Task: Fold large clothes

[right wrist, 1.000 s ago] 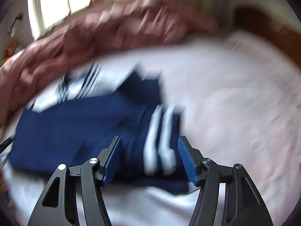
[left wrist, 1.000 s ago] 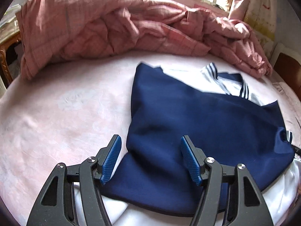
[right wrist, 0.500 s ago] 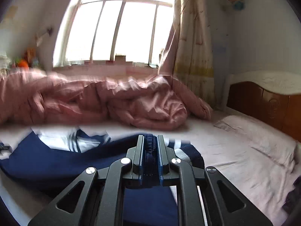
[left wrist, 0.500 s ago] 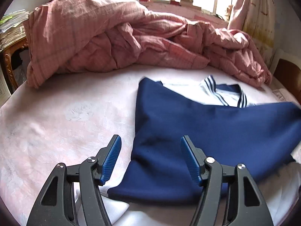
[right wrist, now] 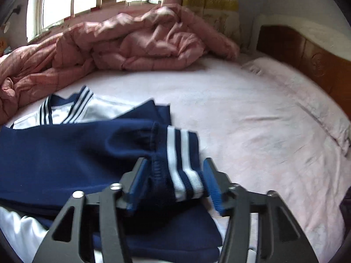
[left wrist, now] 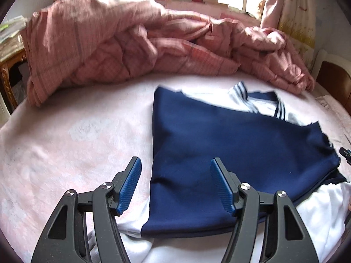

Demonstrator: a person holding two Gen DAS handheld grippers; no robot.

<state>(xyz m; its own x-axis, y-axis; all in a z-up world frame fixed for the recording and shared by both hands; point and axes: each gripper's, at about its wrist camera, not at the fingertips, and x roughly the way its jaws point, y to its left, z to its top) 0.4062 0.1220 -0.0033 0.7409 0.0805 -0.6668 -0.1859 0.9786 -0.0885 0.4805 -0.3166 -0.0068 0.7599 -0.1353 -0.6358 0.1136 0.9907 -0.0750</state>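
Note:
A navy and white jacket [left wrist: 230,144] lies on the pink bed sheet [left wrist: 76,135], its navy sleeves folded across the white body. Its striped collar [left wrist: 243,92] points toward the quilt. My left gripper [left wrist: 175,186] is open and empty, hovering over the jacket's near left part. In the right wrist view the jacket [right wrist: 54,153] fills the left side. My right gripper [right wrist: 173,184] is open, and the sleeve's striped cuff [right wrist: 182,164] lies between its blue pads [right wrist: 211,186], apparently loose.
A crumpled pink quilt [left wrist: 131,43] is heaped along the far side of the bed under the window. A wooden headboard [right wrist: 307,50] and a flat pink pillow [right wrist: 307,100] are at the right. Wooden furniture [left wrist: 8,70] stands at the far left.
My right gripper, shut on the sleeve cuff and lifted half a second ago, has come down and opened. The navy sleeve now lies across the jacket. The left gripper stays open, barely shifted.

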